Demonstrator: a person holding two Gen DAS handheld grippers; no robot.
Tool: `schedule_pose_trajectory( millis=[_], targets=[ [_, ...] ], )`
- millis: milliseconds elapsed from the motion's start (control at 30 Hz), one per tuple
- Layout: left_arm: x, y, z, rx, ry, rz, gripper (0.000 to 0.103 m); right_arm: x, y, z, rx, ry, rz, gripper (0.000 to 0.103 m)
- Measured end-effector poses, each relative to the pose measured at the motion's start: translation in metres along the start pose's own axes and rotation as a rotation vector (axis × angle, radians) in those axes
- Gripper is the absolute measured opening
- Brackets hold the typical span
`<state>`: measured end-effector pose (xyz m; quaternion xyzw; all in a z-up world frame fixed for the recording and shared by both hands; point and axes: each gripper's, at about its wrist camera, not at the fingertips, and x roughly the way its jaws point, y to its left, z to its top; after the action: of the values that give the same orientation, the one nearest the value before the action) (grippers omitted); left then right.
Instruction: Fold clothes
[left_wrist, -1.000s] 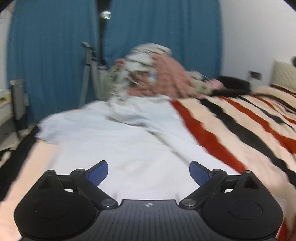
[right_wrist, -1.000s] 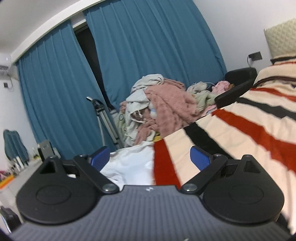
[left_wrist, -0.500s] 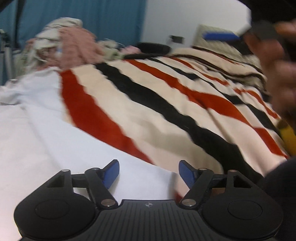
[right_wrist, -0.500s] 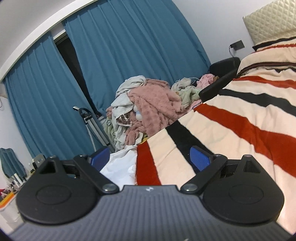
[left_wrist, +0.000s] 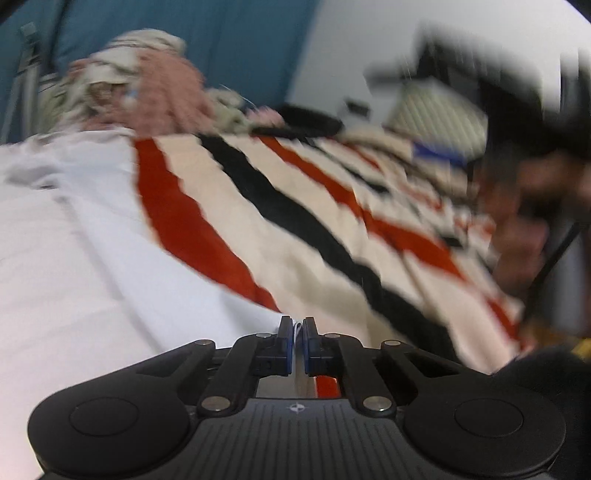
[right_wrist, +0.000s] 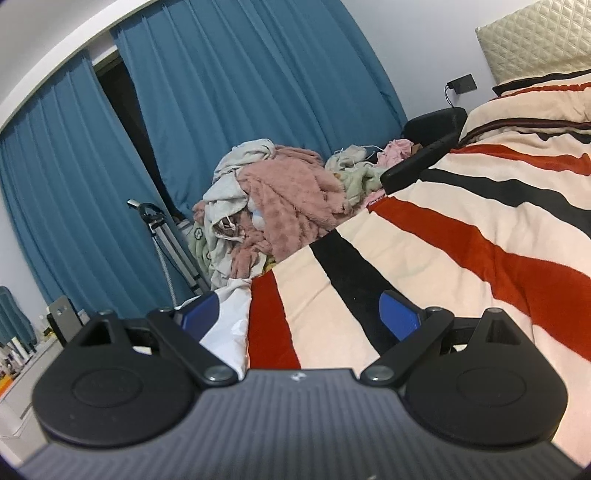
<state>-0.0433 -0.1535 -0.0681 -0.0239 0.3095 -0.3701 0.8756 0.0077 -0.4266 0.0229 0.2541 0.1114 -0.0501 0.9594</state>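
Observation:
A white garment (left_wrist: 74, 266) lies spread on the striped blanket (left_wrist: 295, 221) of the bed. My left gripper (left_wrist: 296, 334) is shut on the garment's near right edge, with a sliver of white cloth between the blue pads. In the right wrist view the garment (right_wrist: 229, 325) shows at the lower left. My right gripper (right_wrist: 299, 312) is open and empty, above the blanket (right_wrist: 461, 258). It also shows blurred in the left wrist view (left_wrist: 436, 153), held by a hand at the right.
A pile of pink, white and green clothes (right_wrist: 280, 195) lies at the far end of the bed before blue curtains (right_wrist: 240, 92). A tripod (right_wrist: 166, 240) stands at the left. A padded headboard (right_wrist: 532, 37) is at the far right.
My left gripper swung right along the garment and closed on its edge. My right gripper stayed open and shifted a little to the right over the blanket.

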Motion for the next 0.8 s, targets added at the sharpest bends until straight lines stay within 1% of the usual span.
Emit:
schedule_pose_trajectory(
  millis=[67, 133, 233, 267, 400, 500, 567, 633, 700, 733, 800],
  targets=[
    [-0.036, 0.012, 0.004, -0.069, -0.057, 0.017, 0.006, -0.001, 0.008, -0.002, -0.024, 0.008, 0.023, 0.095],
    [-0.070, 0.025, 0.000, -0.143, -0.099, 0.050, 0.006, -0.003, 0.016, -0.004, -0.049, 0.014, 0.047, 0.095],
    [-0.110, 0.042, -0.015, -0.248, -0.112, 0.118, 0.006, -0.003, 0.031, -0.012, -0.090, 0.045, 0.083, 0.095],
    [-0.118, 0.045, -0.021, -0.266, -0.105, 0.139, 0.006, -0.003, 0.037, -0.015, -0.104, 0.057, 0.095, 0.095],
    [-0.135, 0.059, -0.046, -0.341, -0.029, 0.208, 0.005, -0.001, 0.055, -0.027, -0.136, 0.110, 0.138, 0.095],
    [-0.133, 0.061, -0.050, -0.336, -0.006, 0.238, 0.005, -0.001, 0.069, -0.035, -0.168, 0.140, 0.158, 0.095],
    [-0.134, 0.062, -0.049, -0.318, -0.004, 0.247, 0.005, -0.001, 0.076, -0.040, -0.192, 0.151, 0.159, 0.095],
    [-0.135, 0.061, -0.048, -0.294, -0.006, 0.254, 0.013, -0.002, 0.081, -0.045, -0.204, 0.159, 0.163, 0.095],
    [-0.134, 0.059, -0.045, -0.271, -0.011, 0.268, 0.031, -0.003, 0.083, -0.049, -0.201, 0.162, 0.168, 0.095],
    [-0.135, 0.059, -0.043, -0.267, -0.013, 0.270, 0.035, -0.003, 0.085, -0.050, -0.199, 0.163, 0.172, 0.095],
    [-0.137, 0.060, -0.034, -0.245, -0.029, 0.281, 0.049, -0.003, 0.088, -0.054, -0.195, 0.162, 0.176, 0.095]
  ],
)
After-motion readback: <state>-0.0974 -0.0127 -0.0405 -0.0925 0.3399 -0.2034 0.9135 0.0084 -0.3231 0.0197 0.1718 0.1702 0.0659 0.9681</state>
